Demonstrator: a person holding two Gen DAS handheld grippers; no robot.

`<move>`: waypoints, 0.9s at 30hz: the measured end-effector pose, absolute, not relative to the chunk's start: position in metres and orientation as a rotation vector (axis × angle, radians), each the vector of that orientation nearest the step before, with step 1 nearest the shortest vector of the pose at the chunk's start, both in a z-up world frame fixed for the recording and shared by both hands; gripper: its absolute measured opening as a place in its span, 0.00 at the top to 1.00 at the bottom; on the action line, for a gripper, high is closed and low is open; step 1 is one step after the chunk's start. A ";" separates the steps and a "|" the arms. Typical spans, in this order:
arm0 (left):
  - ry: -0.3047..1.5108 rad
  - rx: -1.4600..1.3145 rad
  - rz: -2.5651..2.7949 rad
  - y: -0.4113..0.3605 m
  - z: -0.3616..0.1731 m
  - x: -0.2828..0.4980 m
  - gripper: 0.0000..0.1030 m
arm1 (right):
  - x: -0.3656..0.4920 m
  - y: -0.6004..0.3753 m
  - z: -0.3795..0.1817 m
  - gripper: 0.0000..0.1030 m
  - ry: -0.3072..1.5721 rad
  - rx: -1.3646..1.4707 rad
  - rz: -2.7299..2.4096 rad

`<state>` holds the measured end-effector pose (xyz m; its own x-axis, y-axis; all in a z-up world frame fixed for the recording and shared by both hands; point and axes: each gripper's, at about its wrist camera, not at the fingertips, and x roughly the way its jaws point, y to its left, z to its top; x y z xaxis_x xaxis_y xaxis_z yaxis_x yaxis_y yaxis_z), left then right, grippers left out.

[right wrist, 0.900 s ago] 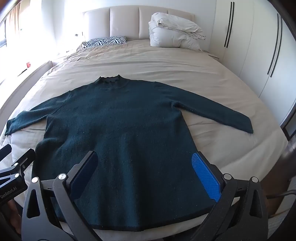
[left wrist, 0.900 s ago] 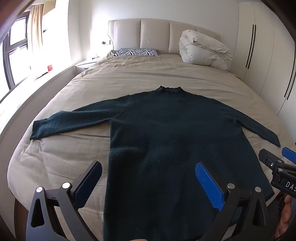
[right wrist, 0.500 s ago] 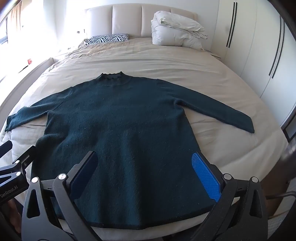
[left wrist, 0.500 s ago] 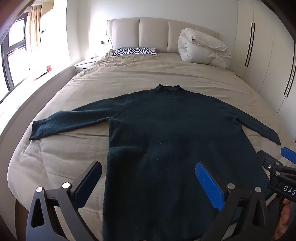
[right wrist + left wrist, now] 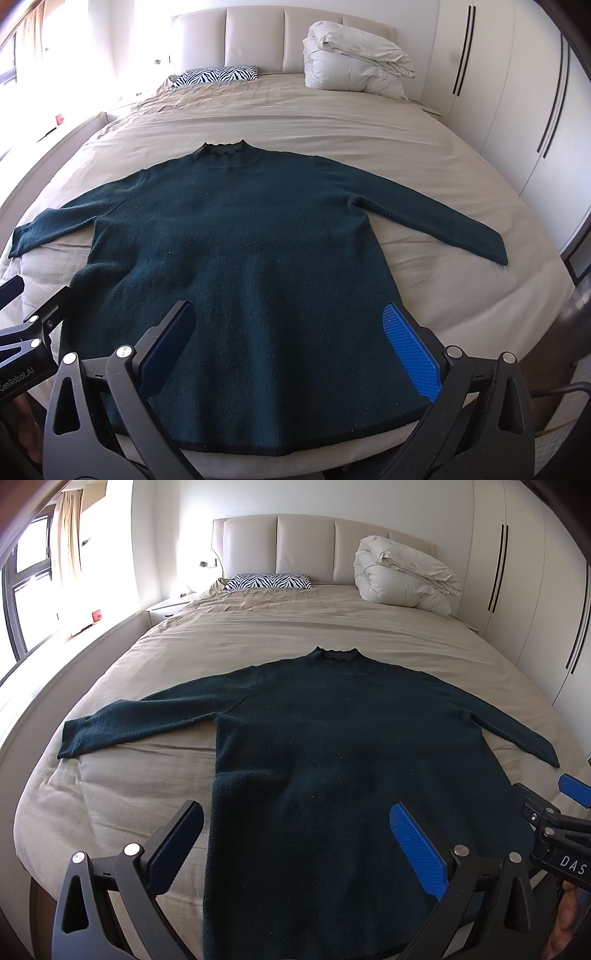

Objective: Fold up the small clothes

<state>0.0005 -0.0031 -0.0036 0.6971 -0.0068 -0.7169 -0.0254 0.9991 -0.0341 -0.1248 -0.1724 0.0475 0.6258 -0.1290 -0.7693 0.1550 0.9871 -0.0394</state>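
- A dark green sweater [image 5: 251, 266] lies flat on the bed [image 5: 369, 133], front or back side up (cannot tell which), with its collar toward the headboard [image 5: 284, 37] and its hem at the foot edge of the bed.
- Both sleeves are spread outward: one reaches toward the bed's window-side edge, the other toward its wardrobe-side edge.
- The left gripper [image 5: 295, 849] hovers above the lower part of the sweater near the foot edge. Its jaws stand wide apart; nothing is between the pads and they touch no fabric.
- The right gripper [image 5: 288, 347] hovers above the sweater's hem area, close to the foot edge. Its jaws also stand wide apart and hold nothing.
- In the left wrist view, the right gripper shows at the picture's right edge; in the right wrist view, the left gripper shows at the picture's left edge.
- A zebra-print pillow [image 5: 269, 581] lies at the head edge of the bed, against the headboard.
- A folded white duvet [image 5: 402, 576] is piled at the head corner on the wardrobe side.
- A white wardrobe [image 5: 524, 590] stands along that side; a window [image 5: 26, 572] is on the opposite side.
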 end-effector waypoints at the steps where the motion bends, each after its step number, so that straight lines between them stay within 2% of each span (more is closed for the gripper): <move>1: 0.799 -0.042 0.011 -0.003 -0.004 0.001 0.00 | -0.125 -0.172 0.047 0.00 0.880 0.032 -0.163; 27: 0.804 -0.043 0.010 -0.006 -0.005 0.000 0.00 | -0.128 -0.171 0.040 0.00 0.888 0.034 -0.160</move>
